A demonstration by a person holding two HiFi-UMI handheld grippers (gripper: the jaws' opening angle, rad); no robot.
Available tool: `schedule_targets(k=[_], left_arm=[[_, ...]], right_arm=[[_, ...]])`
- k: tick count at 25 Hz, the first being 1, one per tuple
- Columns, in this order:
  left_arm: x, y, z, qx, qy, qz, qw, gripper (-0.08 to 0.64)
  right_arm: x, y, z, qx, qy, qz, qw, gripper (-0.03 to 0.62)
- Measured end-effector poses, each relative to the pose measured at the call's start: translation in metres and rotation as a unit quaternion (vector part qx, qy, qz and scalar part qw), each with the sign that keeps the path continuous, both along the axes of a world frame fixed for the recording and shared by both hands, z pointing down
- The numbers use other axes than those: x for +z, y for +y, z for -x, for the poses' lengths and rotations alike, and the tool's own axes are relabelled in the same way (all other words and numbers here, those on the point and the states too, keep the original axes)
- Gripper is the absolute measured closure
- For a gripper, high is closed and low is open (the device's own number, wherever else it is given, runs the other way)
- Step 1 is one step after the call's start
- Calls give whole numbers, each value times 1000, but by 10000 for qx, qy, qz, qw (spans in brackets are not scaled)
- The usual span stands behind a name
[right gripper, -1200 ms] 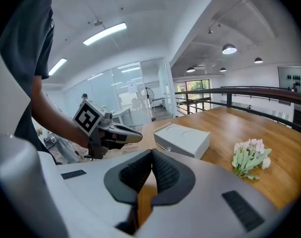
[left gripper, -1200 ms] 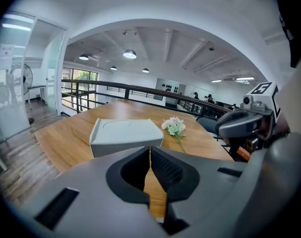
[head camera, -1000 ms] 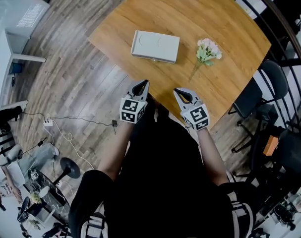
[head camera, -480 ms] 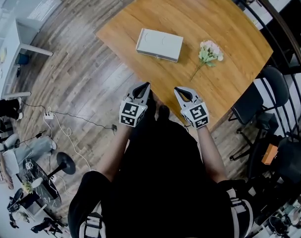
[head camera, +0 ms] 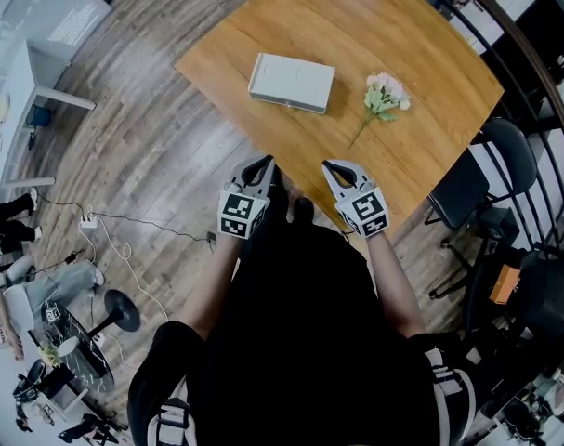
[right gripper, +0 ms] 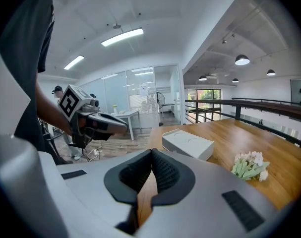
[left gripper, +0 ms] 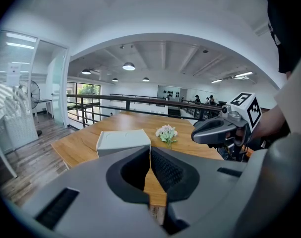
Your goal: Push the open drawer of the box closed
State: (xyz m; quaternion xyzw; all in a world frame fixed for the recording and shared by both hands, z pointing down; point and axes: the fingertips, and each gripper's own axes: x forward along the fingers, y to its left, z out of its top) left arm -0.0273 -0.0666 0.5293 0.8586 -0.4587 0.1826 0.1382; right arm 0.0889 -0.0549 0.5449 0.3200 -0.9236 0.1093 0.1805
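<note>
Head view: flat white rectangular box [head camera: 292,82] on round wooden table [head camera: 356,17], 12 o'clock of left gripper [head camera: 256,163] and right gripper [head camera: 334,166], well apart. Both jaws closed, empty. Box likely light, slippery: brace far side, push drawer front.

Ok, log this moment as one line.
left tongs: shut, empty | right tongs: shut, empty | box: on table, untouched | flowers: beside box
</note>
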Motion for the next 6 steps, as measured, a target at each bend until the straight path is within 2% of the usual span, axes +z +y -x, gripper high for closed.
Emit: schedule_targets(k=[6], left_arm=[[3,4,-5,68,-11,67,10000,532]], right_arm=[[-1,1,-4,37,-7,-15,10000,577]])
